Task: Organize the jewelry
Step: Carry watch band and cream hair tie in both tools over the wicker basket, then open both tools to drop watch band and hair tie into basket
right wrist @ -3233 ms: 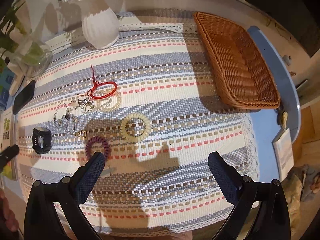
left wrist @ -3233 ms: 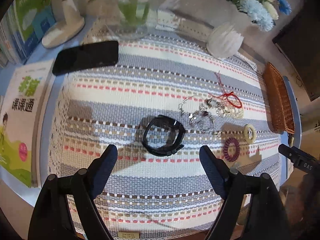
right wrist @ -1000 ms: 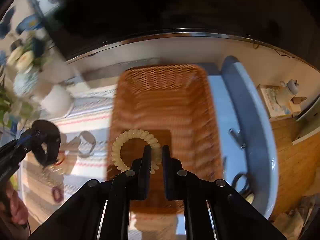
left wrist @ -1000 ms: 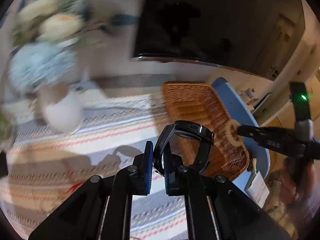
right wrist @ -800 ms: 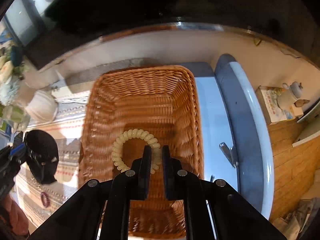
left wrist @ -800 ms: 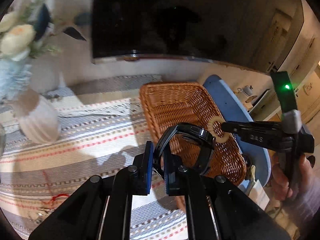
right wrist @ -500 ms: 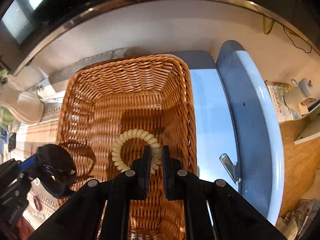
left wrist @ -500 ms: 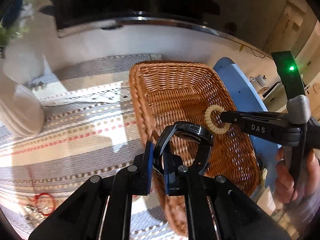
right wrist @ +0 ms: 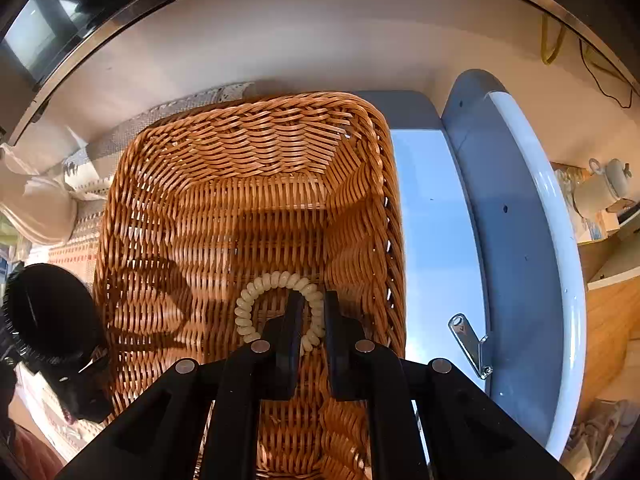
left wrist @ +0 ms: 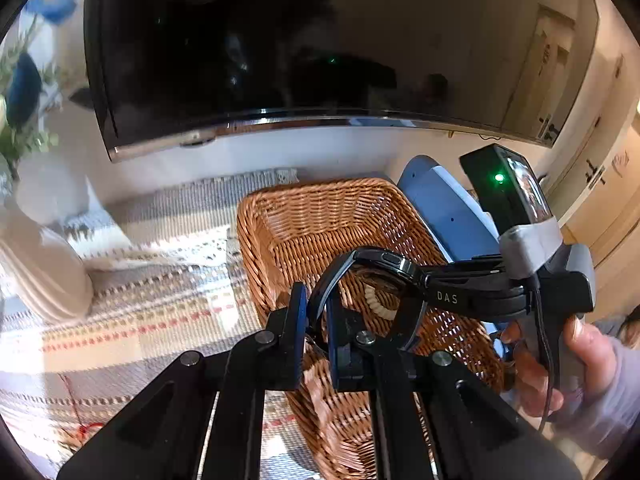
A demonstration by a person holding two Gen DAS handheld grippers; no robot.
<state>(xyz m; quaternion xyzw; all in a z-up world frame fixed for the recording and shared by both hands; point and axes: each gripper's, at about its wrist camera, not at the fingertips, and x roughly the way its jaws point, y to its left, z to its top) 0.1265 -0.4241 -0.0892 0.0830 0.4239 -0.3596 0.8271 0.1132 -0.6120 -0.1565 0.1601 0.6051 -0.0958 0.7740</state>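
Wicker basket [right wrist: 248, 152] below; left claw [left wrist: 317, 320] grips watch [left wrist: 384, 258]; "DAS"-marked right claw [right wrist: 312, 320] grips coil hair tie [right wrist: 256, 292].

Rectangular brown wicker basket [right wrist: 248, 152]: rough woven cane. Cream spiral hair tie [right wrist: 256, 294]: smooth plastic coil. Black wristwatch [left wrist: 380, 260]: glossy plastic. Striped tablecloth [left wrist: 132, 304]: coarse woven cloth. Black tool [right wrist: 312, 312]: matt plastic.

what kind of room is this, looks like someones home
Most likely a living room in a home: a big dark television hangs over the table, whose striped woven cloth carries a wicker basket, with a white ribbed vase alongside.
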